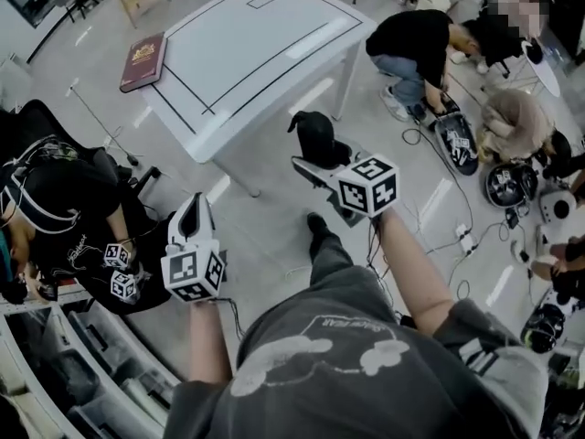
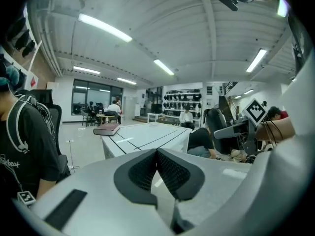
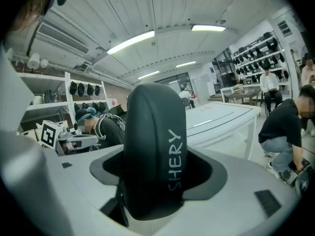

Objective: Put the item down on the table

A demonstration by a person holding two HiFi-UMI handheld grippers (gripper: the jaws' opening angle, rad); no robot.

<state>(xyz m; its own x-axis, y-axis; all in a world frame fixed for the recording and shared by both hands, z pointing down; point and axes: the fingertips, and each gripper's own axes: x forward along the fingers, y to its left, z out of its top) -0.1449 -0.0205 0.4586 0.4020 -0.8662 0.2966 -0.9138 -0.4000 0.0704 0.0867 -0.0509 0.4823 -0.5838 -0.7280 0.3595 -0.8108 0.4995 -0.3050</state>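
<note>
Right hand-held gripper (image 1: 322, 158) pinches a black item (image 3: 155, 151) marked SHERY between its jaws. It holds the item over the floor (image 1: 265, 172), just short of the white worktop (image 1: 274, 26) and not on it. Left hand-held gripper (image 1: 194, 213), beside it, has its jaws pressed together on nothing. Farther off, a maroon book (image 1: 143, 60) lies at the worktop's left corner. Beyond the worktop, a person (image 1: 416, 48) crouches on the floor.

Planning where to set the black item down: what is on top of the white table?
A dark red book lies at one corner of the white table, beside black marked lines. Nothing else shows on it; the part under the book is covered.
</note>
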